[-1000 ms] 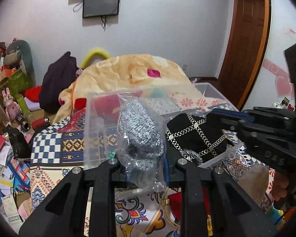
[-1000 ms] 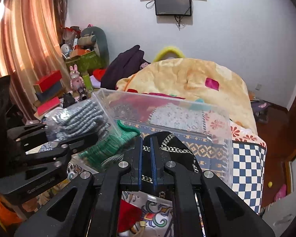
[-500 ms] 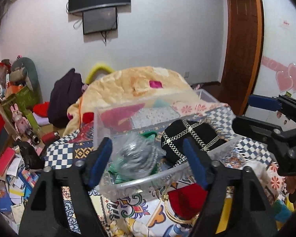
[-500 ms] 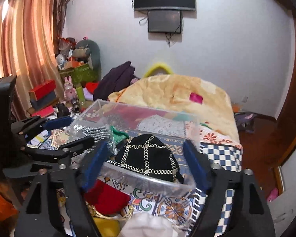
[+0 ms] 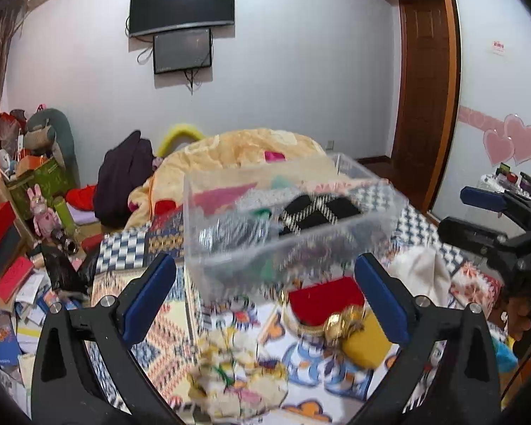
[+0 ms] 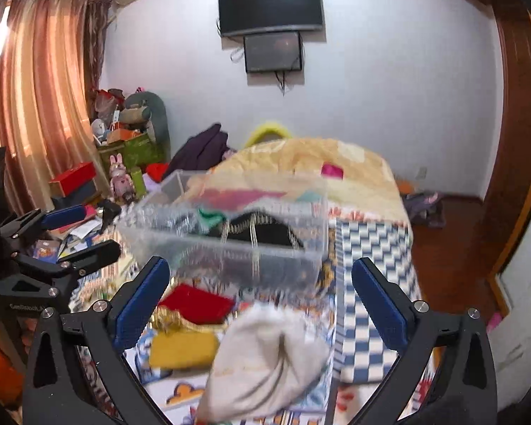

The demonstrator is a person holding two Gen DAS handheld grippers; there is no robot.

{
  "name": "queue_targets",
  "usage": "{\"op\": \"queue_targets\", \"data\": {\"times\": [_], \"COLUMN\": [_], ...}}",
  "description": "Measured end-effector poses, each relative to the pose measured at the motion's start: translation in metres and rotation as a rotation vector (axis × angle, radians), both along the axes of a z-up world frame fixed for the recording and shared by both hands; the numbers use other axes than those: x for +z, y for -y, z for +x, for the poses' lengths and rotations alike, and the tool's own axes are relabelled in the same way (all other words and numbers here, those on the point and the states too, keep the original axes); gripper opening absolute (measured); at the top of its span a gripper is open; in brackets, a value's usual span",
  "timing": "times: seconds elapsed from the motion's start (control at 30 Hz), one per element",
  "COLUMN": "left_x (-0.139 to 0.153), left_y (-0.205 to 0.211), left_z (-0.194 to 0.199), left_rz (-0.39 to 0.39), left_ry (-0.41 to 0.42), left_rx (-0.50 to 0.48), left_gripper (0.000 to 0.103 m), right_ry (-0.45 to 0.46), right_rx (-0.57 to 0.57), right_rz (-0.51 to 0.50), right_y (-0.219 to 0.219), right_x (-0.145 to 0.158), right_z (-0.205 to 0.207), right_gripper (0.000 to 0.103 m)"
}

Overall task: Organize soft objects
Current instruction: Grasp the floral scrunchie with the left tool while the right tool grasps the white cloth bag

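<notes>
A clear plastic bin (image 5: 364,219) (image 6: 311,248) sits on the patterned bedspread. Inside lie a black hat with a chain pattern (image 5: 318,212) (image 6: 265,232), a bagged grey knit item (image 5: 230,233) and a green item (image 6: 210,216). My left gripper (image 5: 265,297) is open and empty, in front of the bin. My right gripper (image 6: 260,294) is open and empty, above a white cloth (image 6: 265,354). A red piece (image 5: 322,299) (image 6: 194,304) and a yellow piece (image 5: 366,345) (image 6: 182,352) lie loose near the bin.
An orange quilt (image 5: 244,152) is heaped behind the bin. Clutter, boxes and toys (image 5: 24,219) line the left wall. A wooden door (image 5: 424,88) stands at the right. Each gripper shows in the other's view, the right gripper (image 5: 495,226) and the left gripper (image 6: 53,244).
Both grippers opened, dropping the grey knit bag and the black hat into the bin, then pulled back and up. The loose cloths in front have come into view.
</notes>
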State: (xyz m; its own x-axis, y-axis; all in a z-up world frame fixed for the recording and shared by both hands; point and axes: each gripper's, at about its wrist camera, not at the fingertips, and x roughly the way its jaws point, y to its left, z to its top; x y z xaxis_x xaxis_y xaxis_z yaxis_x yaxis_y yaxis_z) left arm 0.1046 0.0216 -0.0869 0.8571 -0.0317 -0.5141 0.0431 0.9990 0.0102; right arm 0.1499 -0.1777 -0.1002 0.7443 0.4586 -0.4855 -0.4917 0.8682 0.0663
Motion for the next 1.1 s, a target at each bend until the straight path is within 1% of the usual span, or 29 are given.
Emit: {"op": "queue_targets", "data": {"times": [0.13,0.3,0.37,0.47,0.53,0.6,0.63,0.7,0.73,0.8,0.87,0.9,0.97,1.0,1.07,1.1], "left_x": [-0.026,-0.056,-0.067,-0.076,-0.079,-0.081,-0.082,-0.083,-0.084,-0.084,-0.084,-0.084,-0.086,-0.086,-0.086,-0.086], "left_y": [-0.005,-0.017,-0.021,-0.02,-0.018,-0.017,-0.016,-0.016,-0.016,-0.016,-0.016,-0.017,-0.017,-0.017,-0.017,-0.016], "left_z": [-0.004,-0.006,-0.006,-0.007,-0.007,-0.008,-0.008,-0.009,-0.008,-0.01,-0.01,-0.009,-0.008,-0.007,-0.007,-0.007], "left_rz": [0.015,-0.019,-0.038,-0.03,-0.019,-0.023,-0.026,-0.025,-0.025,-0.028,-0.03,-0.03,-0.04,-0.042,-0.035,-0.036], "left_ry": [-0.058,-0.145,-0.174,-0.186,-0.188,-0.191,-0.19,-0.188,-0.188,-0.183,-0.185,-0.189,-0.198,-0.2,-0.198,-0.196], "left_rx": [0.019,0.061,0.072,0.078,0.077,0.061,0.055,0.052,0.053,0.054,0.052,0.05,0.041,0.038,0.037,0.036], "left_gripper": [0.102,0.102,0.102,0.102,0.102,0.102,0.102,0.102,0.102,0.1,0.086,0.083,0.074,0.071,0.06,0.057], "right_ry": [-0.043,-0.139,-0.154,-0.174,-0.207,-0.228,-0.238,-0.25,-0.251,-0.236,-0.229,-0.226,-0.216,-0.214,-0.207,-0.203], "right_rx": [-0.044,-0.065,-0.069,-0.068,-0.06,-0.06,-0.065,-0.061,-0.061,-0.07,-0.069,-0.07,-0.076,-0.077,-0.079,-0.08], "right_rz": [-0.006,-0.023,-0.034,-0.042,-0.034,-0.03,-0.027,-0.016,-0.014,-0.009,0.005,0.012,0.02,0.023,0.032,0.035], "right_y": [0.009,0.013,0.013,0.013,0.014,0.016,0.017,0.018,0.019,0.022,0.024,0.025,0.027,0.028,0.03,0.031], "right_x": [-0.017,-0.044,-0.052,-0.06,-0.065,-0.07,-0.072,-0.075,-0.074,-0.072,-0.07,-0.069,-0.066,-0.065,-0.063,-0.062], "right_z": [-0.001,0.005,0.004,0.0,0.003,0.003,0.004,0.005,0.004,0.003,0.001,0.001,0.001,0.001,0.0,0.0], "right_gripper": [0.103,0.103,0.102,0.101,0.094,0.08,0.077,0.059,0.055,0.039,0.03,0.028,0.019,0.018,0.017,0.017]}}
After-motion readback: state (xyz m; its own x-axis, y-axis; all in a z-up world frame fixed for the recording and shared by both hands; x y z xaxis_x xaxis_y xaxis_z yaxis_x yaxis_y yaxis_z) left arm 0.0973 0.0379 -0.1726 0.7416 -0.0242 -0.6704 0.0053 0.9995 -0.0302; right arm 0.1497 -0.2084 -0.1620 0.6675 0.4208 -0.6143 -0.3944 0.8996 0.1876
